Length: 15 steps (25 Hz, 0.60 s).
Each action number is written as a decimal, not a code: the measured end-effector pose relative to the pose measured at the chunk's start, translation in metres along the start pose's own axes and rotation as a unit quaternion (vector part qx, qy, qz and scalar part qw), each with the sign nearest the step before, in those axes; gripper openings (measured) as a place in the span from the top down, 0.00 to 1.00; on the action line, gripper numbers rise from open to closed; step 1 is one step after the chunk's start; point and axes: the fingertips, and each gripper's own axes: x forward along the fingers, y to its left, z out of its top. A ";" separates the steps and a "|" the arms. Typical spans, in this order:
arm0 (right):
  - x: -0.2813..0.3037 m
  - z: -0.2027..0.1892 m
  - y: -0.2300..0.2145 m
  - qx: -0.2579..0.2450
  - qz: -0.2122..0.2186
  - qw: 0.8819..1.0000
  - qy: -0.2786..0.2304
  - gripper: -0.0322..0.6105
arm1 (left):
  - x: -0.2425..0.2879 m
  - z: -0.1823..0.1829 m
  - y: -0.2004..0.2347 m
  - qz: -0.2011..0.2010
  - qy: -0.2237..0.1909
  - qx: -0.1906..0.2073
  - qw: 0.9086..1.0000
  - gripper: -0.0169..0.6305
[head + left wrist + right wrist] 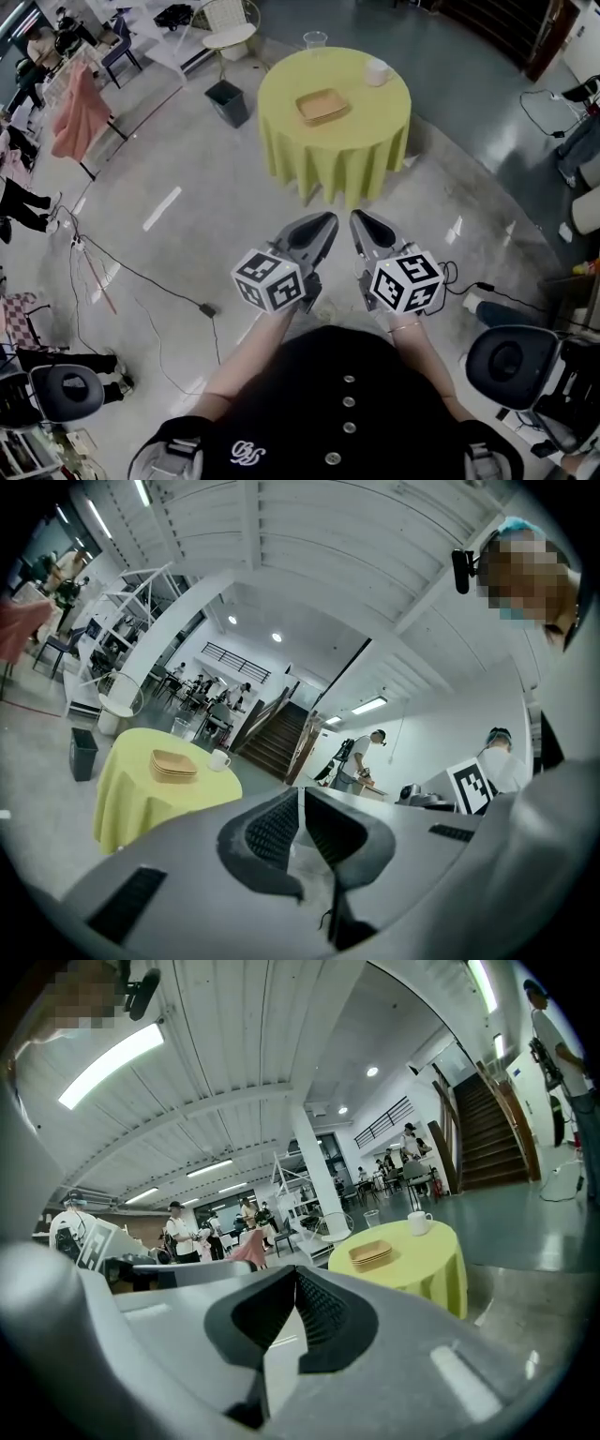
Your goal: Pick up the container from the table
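A shallow tan container (pixel 322 105) lies on a round table with a yellow cloth (pixel 375 131); it also shows as a tan container (pixel 173 765) in the left gripper view and a tan container (pixel 371 1253) in the right gripper view. A white mug (pixel 377 72) and a clear cup (pixel 315 41) stand at the table's far side. My left gripper (pixel 330 221) and right gripper (pixel 357 219) are held side by side over the floor, short of the table. Both are shut with nothing between the jaws.
A dark bin (pixel 227 102) stands on the floor left of the table, with a light chair (pixel 228 28) behind it. Cables (pixel 141 277) run across the floor at the left. Black office chairs (pixel 511 361) stand at the lower right and lower left. People stand further off.
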 end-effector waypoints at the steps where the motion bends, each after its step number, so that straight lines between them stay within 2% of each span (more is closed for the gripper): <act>1: 0.003 0.001 -0.005 0.002 0.000 1.000 0.001 0.94 | 0.005 0.001 0.003 0.002 0.003 0.001 1.000 0.93; 10: 0.035 -0.003 -0.038 0.030 0.001 1.000 0.009 0.95 | 0.045 0.005 0.044 0.008 0.019 -0.009 1.000 0.93; 15: 0.066 0.013 -0.070 0.035 -0.017 0.999 0.001 0.95 | 0.077 0.017 0.072 -0.005 0.026 -0.015 1.000 0.93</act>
